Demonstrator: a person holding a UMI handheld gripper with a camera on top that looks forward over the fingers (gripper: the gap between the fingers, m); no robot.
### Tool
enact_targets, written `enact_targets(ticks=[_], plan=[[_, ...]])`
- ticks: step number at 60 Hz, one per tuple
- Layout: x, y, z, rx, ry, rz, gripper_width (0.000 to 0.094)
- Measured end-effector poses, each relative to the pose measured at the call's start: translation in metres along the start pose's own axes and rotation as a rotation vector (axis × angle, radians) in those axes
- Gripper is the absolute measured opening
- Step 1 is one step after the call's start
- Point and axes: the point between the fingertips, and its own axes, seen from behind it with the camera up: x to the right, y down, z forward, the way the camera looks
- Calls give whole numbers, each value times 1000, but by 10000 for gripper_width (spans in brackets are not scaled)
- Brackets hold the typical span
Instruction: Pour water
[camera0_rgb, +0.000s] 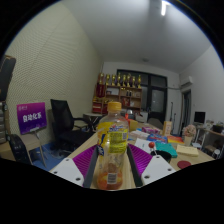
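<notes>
A clear plastic bottle with an orange cap, a yellow label and orange liquid in its lower part stands upright between my fingers. My gripper is shut on the bottle: both magenta pads press on its sides. The bottle is held above a long wooden table and hides what lies directly ahead of the fingers.
The table runs ahead to the right and carries small items, among them a red object. A black office chair and a purple sign stand to the left. Shelves with bottles line the far wall.
</notes>
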Motion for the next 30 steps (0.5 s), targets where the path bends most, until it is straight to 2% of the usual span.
enact_targets(ticks=[11,12,19,20,23,30], plan=[[-2,2,5,-10,-18,31,601],[-1,3,5,-12,-17,34,570],[2,3,6,-1,-44,58,517],[1,3,6,0,-52,57,471],[-2,2,3,1,-75,72,416],[-2,-15,-3,10,-118,252,412]])
